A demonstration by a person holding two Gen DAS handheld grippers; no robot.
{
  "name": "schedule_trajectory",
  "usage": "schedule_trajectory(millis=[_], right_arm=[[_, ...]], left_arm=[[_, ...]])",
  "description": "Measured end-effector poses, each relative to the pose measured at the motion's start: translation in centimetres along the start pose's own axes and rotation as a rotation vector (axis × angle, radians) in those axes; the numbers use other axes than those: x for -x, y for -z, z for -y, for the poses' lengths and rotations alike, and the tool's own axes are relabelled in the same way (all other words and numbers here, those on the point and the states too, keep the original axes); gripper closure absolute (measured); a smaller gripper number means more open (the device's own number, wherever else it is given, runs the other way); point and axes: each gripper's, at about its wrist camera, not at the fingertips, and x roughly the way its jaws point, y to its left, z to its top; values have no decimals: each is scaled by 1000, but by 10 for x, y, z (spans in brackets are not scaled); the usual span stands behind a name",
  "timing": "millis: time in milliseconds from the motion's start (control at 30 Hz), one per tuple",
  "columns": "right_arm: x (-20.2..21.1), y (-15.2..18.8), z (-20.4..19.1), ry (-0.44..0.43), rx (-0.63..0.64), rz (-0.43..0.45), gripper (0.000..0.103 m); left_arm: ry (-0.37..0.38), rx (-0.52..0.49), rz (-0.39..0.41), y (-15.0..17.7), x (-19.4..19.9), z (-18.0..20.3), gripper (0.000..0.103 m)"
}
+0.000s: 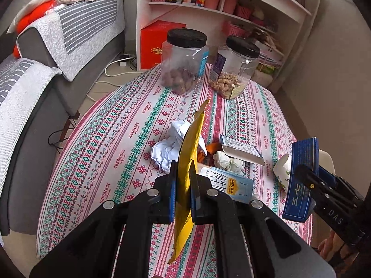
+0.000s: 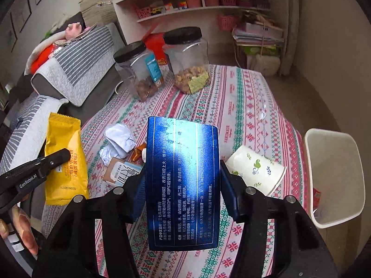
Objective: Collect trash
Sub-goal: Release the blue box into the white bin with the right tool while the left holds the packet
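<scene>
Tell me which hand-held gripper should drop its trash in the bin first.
Right. The right hand-held gripper, holding the blue box, is beside the white bin; the left hand-held gripper with the yellow snack wrapper sits farther across the table.

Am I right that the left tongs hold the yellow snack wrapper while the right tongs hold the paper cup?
Not quite: the right tongs hold the blue box, as the right wrist view shows. The paper cup lies on its side on the table. The left tongs do hold the yellow snack wrapper.

Soft daylight, even and fairly bright; glare streaks the blue box (image 2: 183, 185); fisheye bends edges, with dark corners.
</scene>
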Motion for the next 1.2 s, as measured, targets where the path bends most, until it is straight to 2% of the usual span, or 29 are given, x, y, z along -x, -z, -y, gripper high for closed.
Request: schedule_trajectory(millis=[167, 533, 967, 1200], right_arm=[[9, -4, 0, 23, 30, 64, 50], [26, -7, 11, 79, 61, 145, 50], [49, -9, 33, 120, 62, 206, 50], [63, -15, 59, 149, 23, 235, 50]], left_arm=[[-6, -12, 21, 0, 2, 7, 94], [-51, -58, 114, 0, 13, 28, 94], [-16, -98, 144, 1, 15, 66, 94], [14, -144, 162, 2, 20, 100, 94]])
